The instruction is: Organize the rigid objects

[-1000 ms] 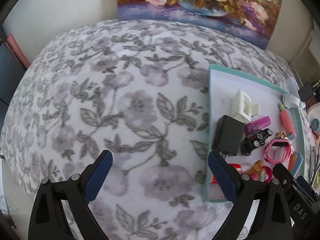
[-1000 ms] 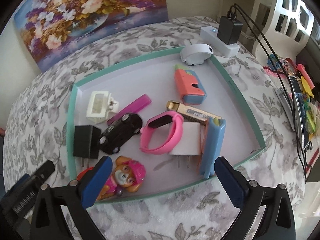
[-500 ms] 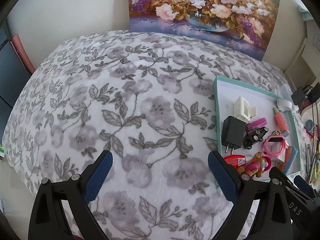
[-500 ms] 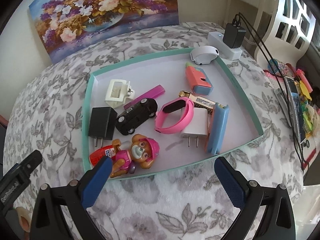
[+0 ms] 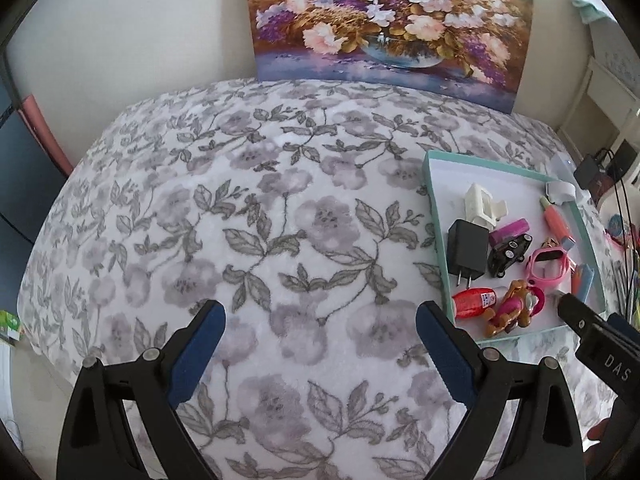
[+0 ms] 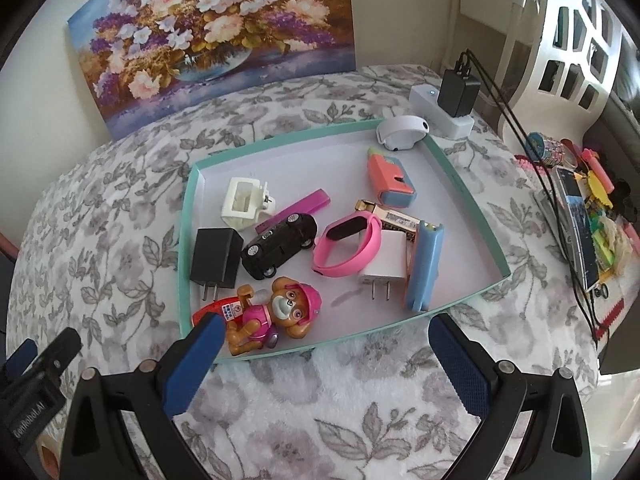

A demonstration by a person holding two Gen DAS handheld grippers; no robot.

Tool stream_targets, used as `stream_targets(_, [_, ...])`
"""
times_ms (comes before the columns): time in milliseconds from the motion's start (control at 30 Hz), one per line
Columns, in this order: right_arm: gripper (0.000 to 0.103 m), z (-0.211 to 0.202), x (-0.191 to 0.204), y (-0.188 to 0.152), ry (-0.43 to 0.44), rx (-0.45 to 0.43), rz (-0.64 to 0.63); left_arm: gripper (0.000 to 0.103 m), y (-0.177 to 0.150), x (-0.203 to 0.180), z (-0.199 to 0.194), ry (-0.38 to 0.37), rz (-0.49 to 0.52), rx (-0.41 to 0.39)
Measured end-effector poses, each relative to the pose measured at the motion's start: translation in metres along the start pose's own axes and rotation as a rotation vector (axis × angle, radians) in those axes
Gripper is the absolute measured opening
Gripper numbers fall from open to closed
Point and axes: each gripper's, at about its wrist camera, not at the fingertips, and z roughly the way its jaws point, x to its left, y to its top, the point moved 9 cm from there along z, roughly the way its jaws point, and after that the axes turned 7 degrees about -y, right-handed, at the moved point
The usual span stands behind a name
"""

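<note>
Sitting on the floral blanket is the teal tray, white inside and crowded with small rigid things. At its 9 o'clock edge lies the black charger, prongs toward the camera, and just beside it the black car leans against the magenta bar. The cream clip sits at 10 o'clock. Centre tray, the pink band overlaps the white charger, with the blue case standing on edge at its side. The pup toy lies on the red bottle at 7 o'clock. The coral case and white band sit toward 1 o'clock.

The right gripper hangs at the tray's near rim, spread wide, gripping nothing. The left gripper is spread wide too, over bare blanket, with the tray off at its 3 o'clock. A flower painting leans at 12.
</note>
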Motion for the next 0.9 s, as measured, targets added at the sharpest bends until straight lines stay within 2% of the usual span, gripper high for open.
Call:
stream_targets(100, [0.103,-0.0025,0.0008,0.0007,0.001,-0.006,-0.001,0.096,0.0007,0.0017,-0.0024,0.024,0.008,-0.004])
stream_targets(900, [0.103,-0.0002,0.0015,0.0049,-0.026,-0.023,-0.027,0.096,0.0007,0.0018,0.0022,0.023,0.037,0.009])
